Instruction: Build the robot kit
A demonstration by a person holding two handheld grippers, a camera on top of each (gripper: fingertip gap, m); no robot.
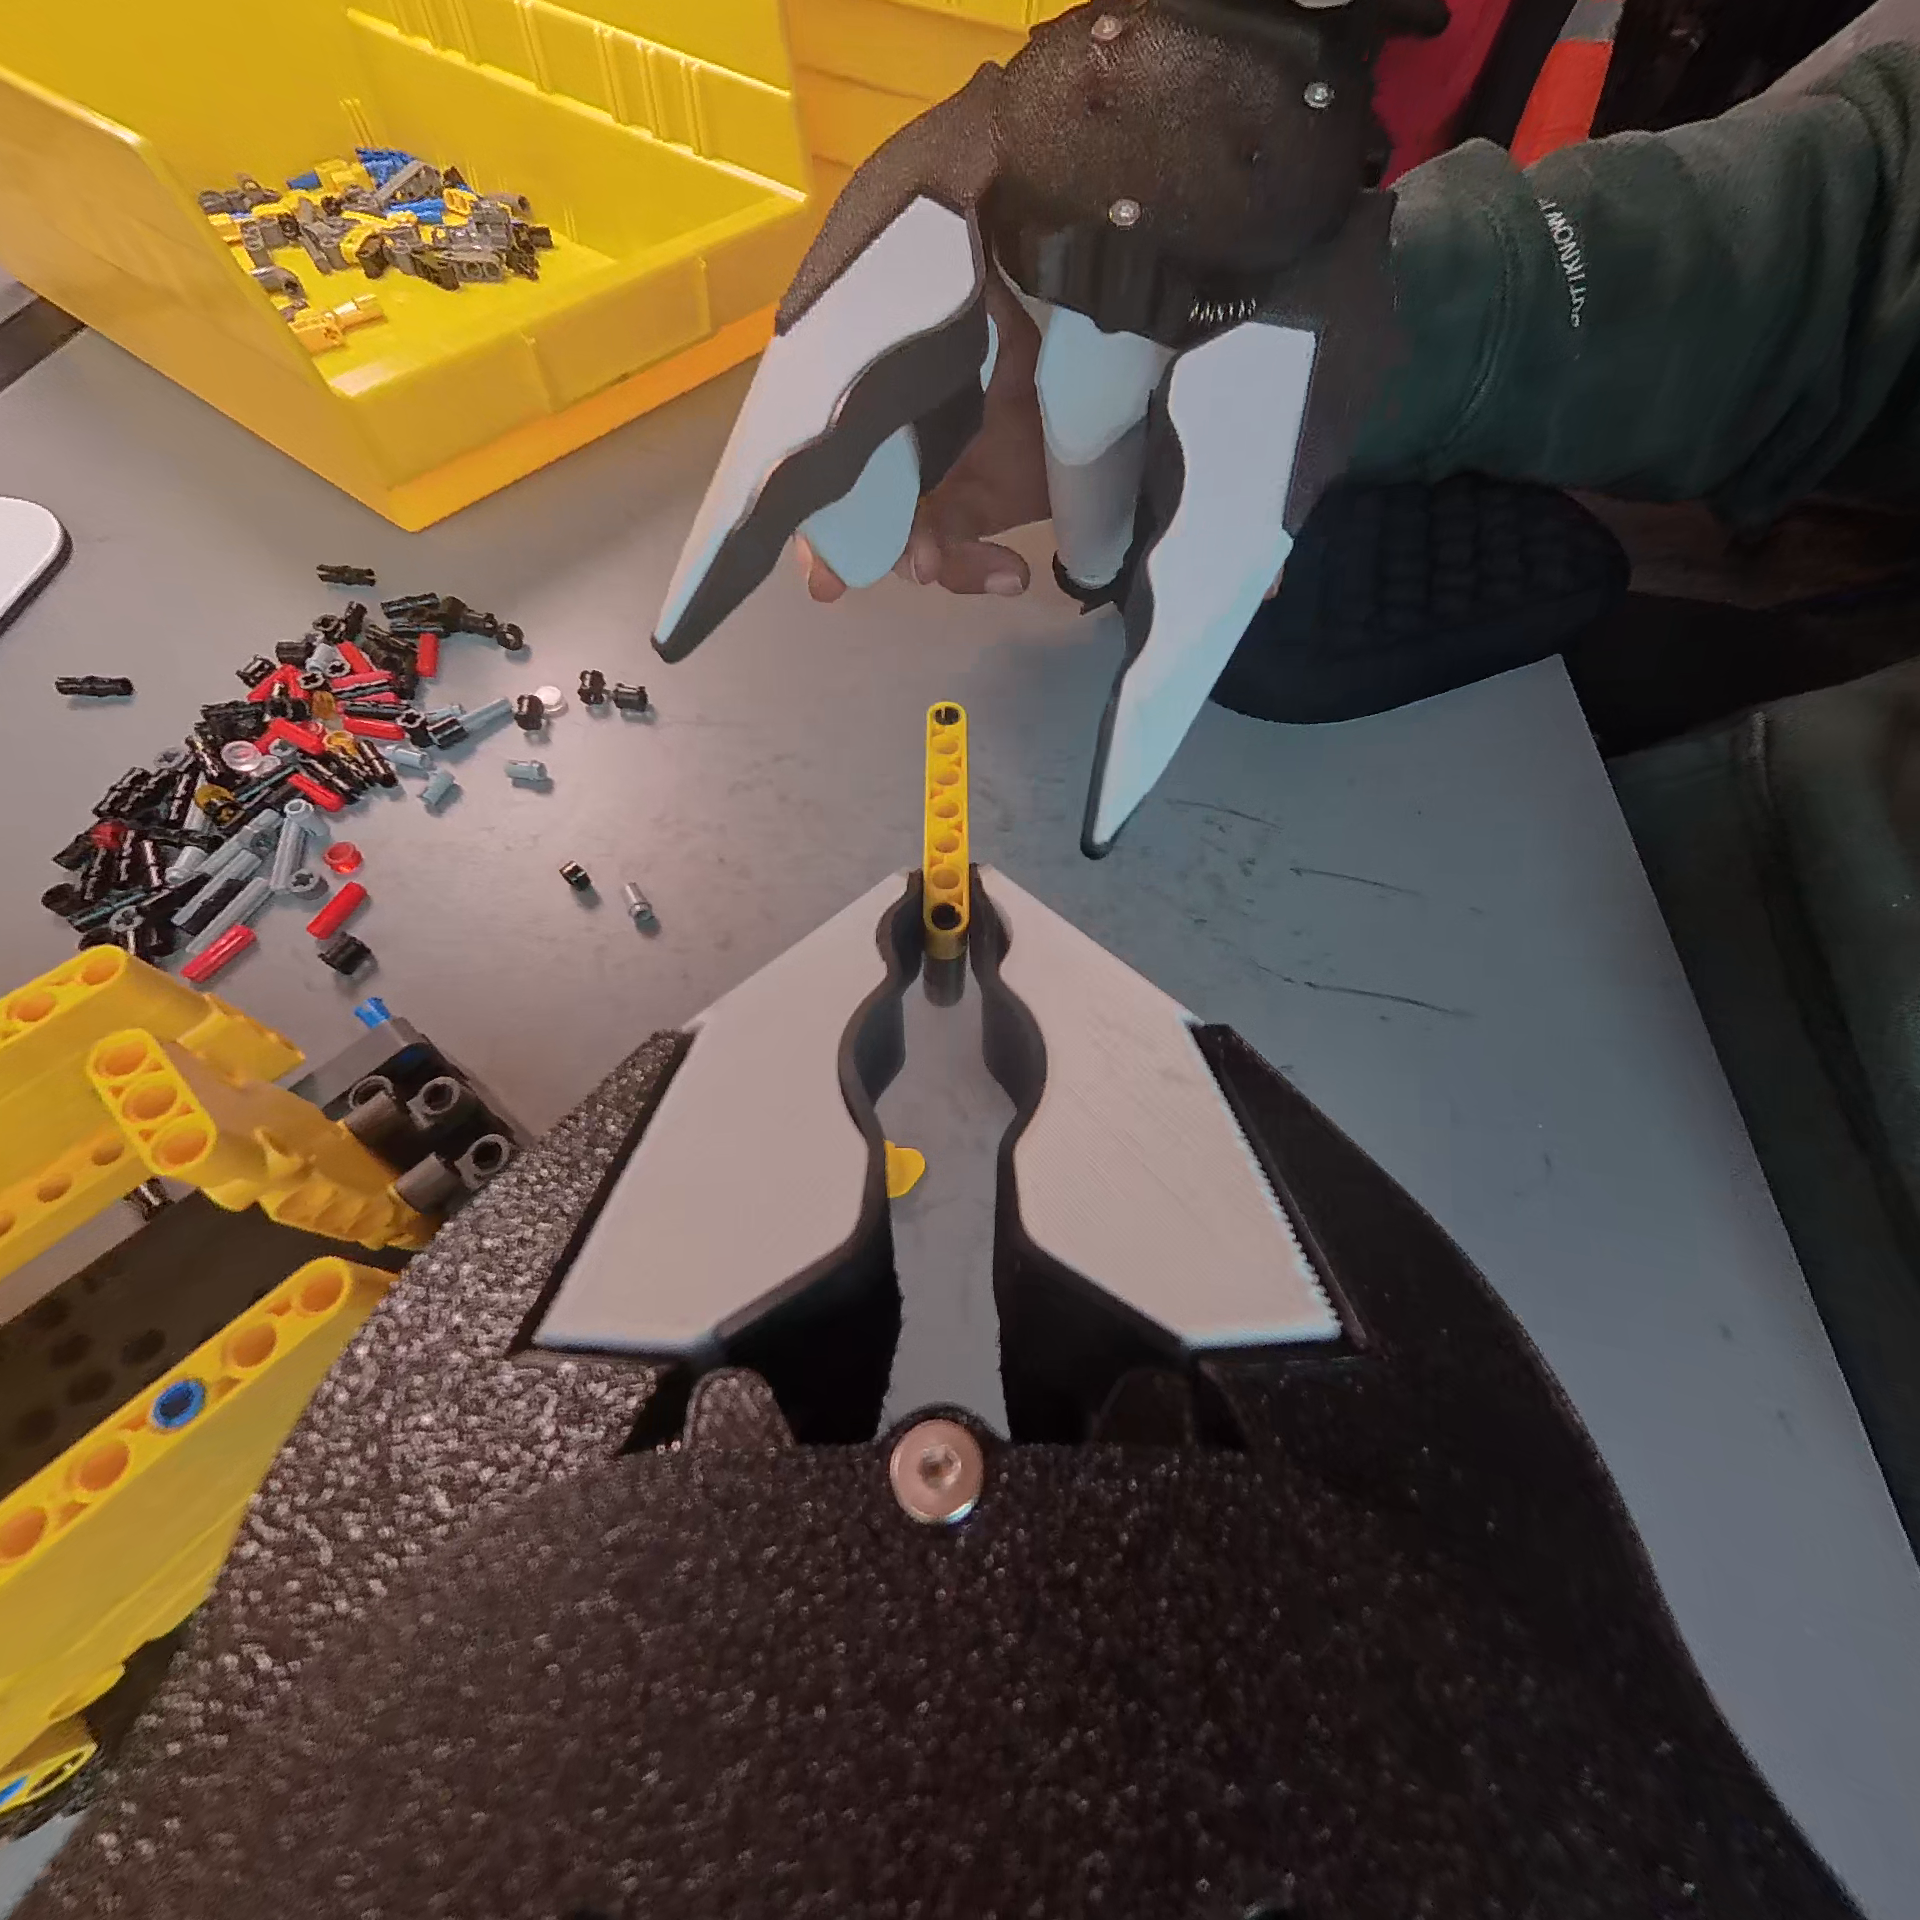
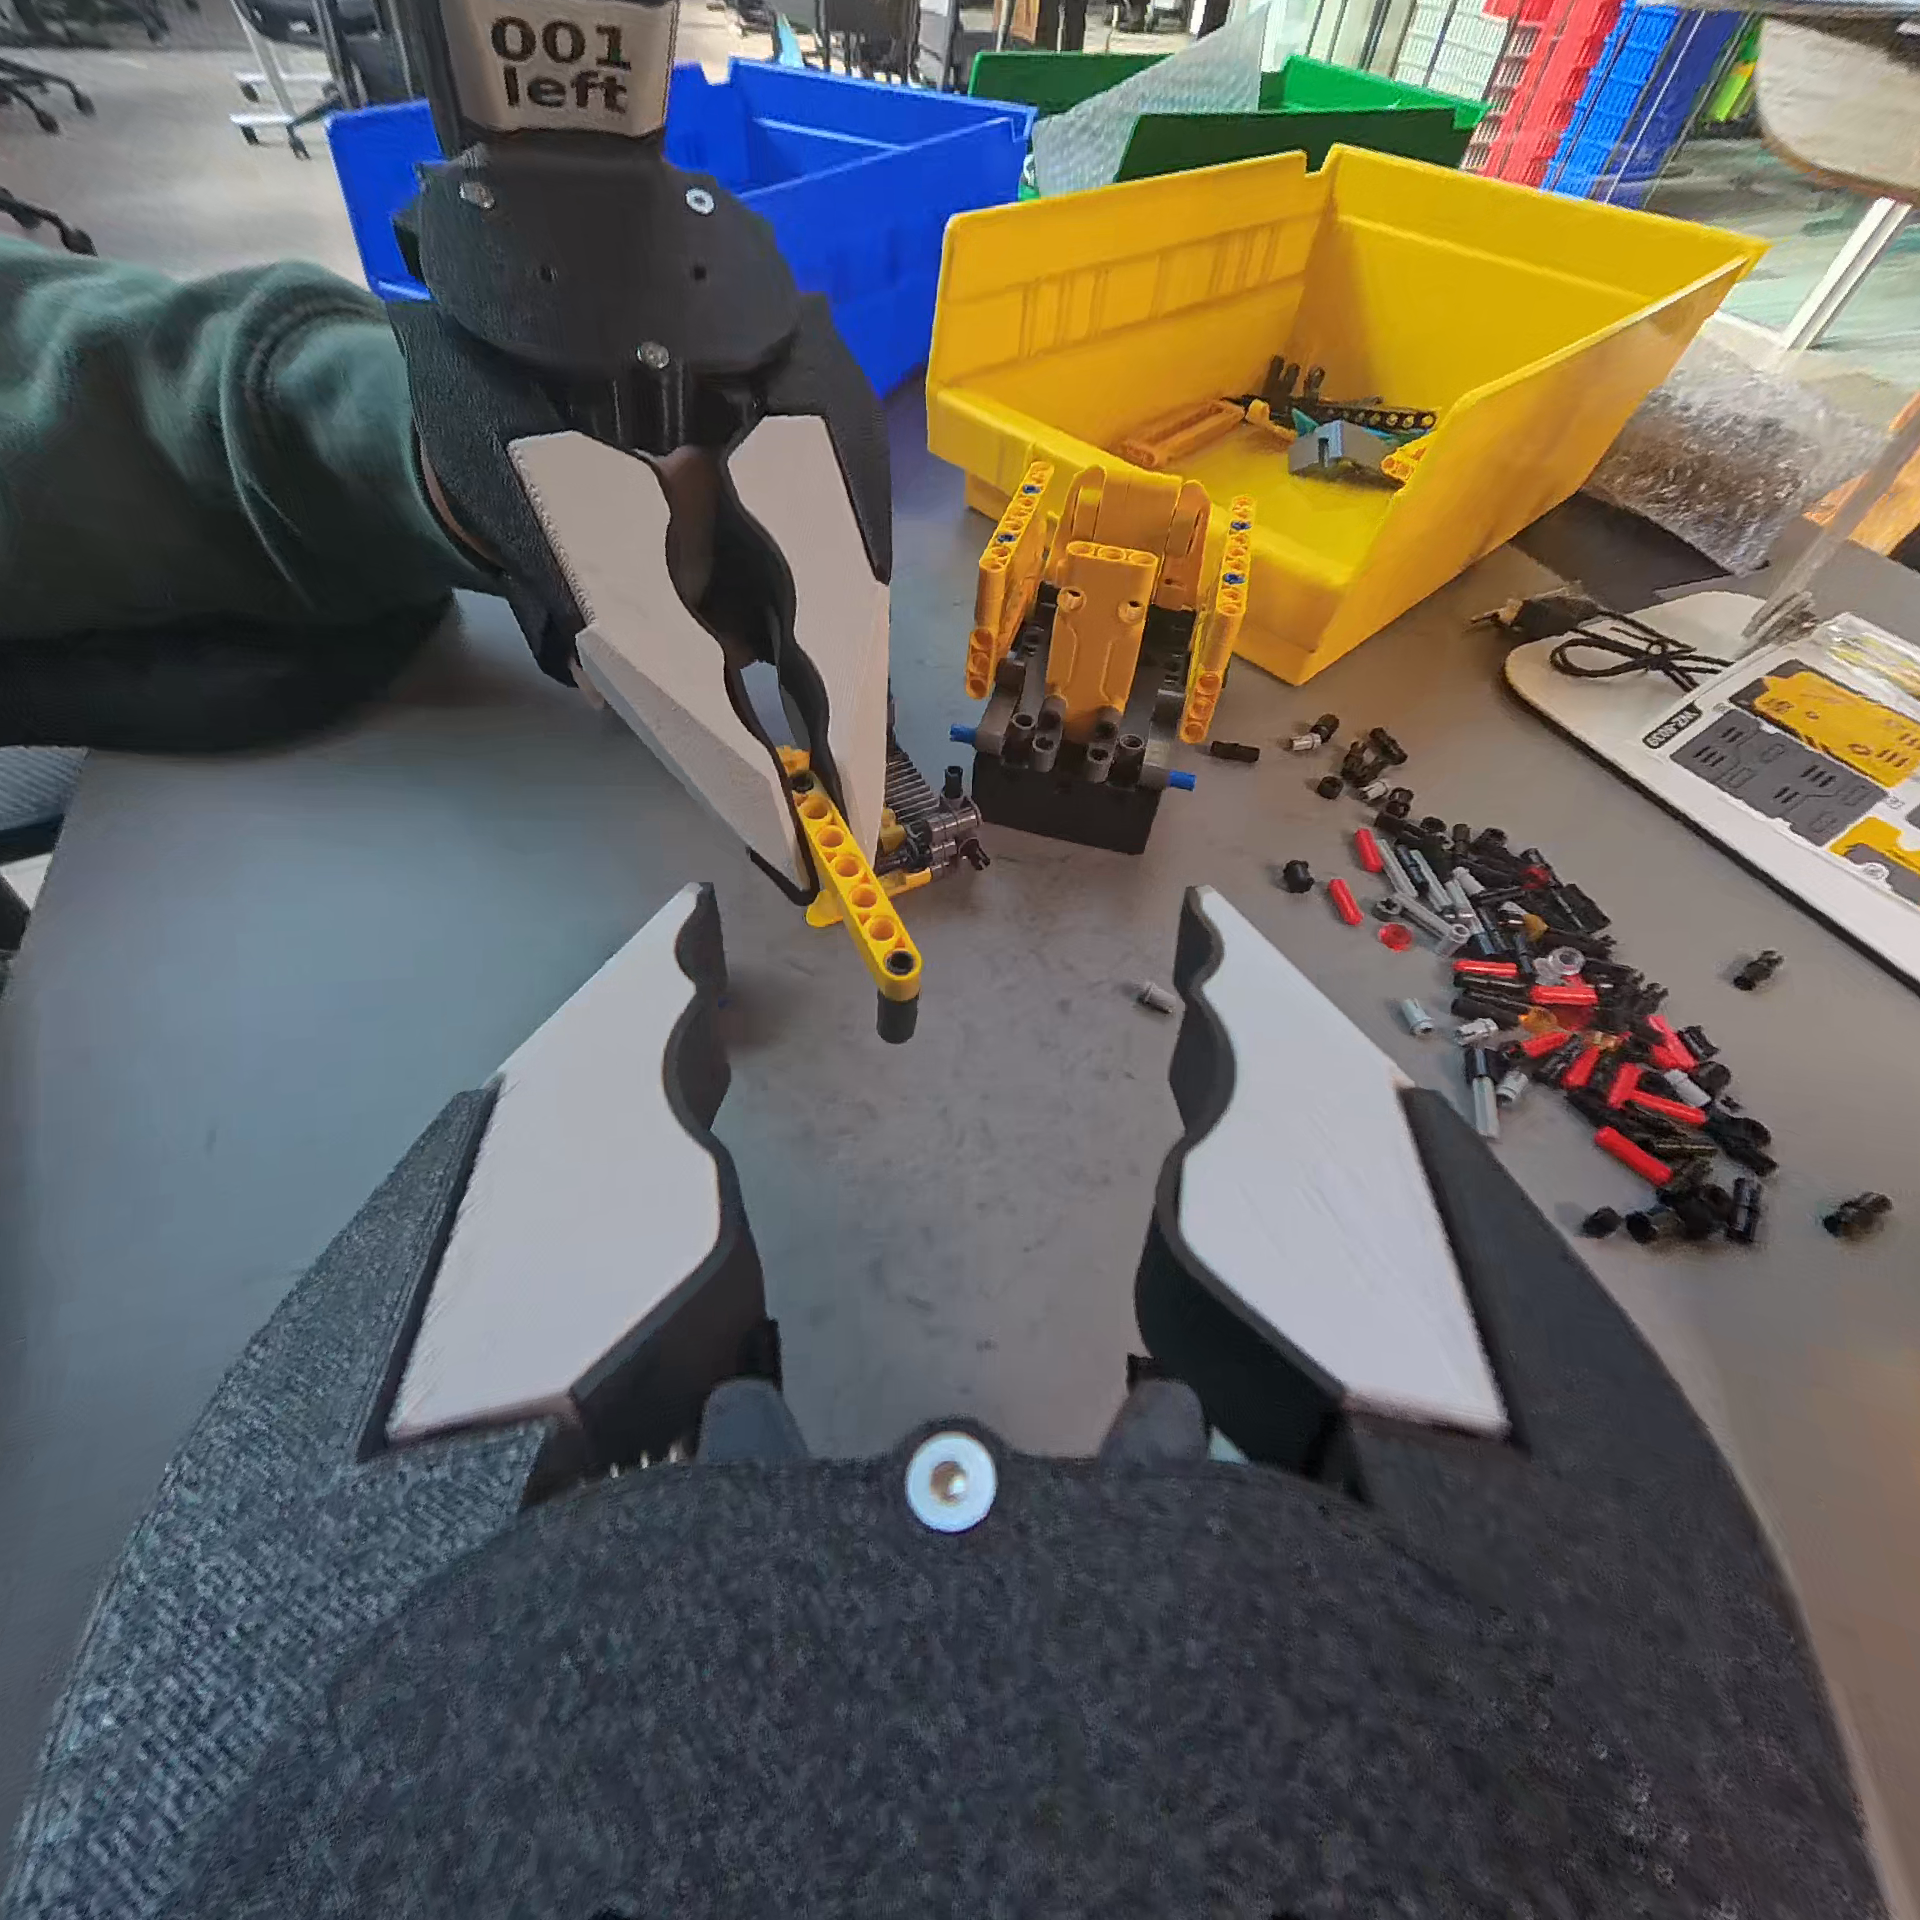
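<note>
My left gripper [image 1: 945, 883] is shut on a long yellow beam with holes [image 1: 945, 800], which sticks out forward past the fingertips, above the grey table. A black pin [image 2: 896, 1013] hangs from the beam's free end. In the right wrist view the left gripper [image 2: 821, 862] comes in from the upper left, holding the beam [image 2: 857, 914] slanted down. My right gripper [image 2: 945, 899] is open and empty, its fingers on either side of the beam's pinned end and a little short of it. It also shows in the left wrist view [image 1: 883, 743], facing the beam.
A half-built yellow and black model [image 2: 1101, 644] stands behind the beam, with a small grey gear piece [image 2: 935, 821] beside it. A pile of red, black and grey pins [image 2: 1558, 1018] lies right. A yellow bin [image 2: 1351, 416], a blue bin [image 2: 862, 177] and a printed sheet [image 2: 1787, 748] lie farther back. The tips of both grippers are at nearly the same place.
</note>
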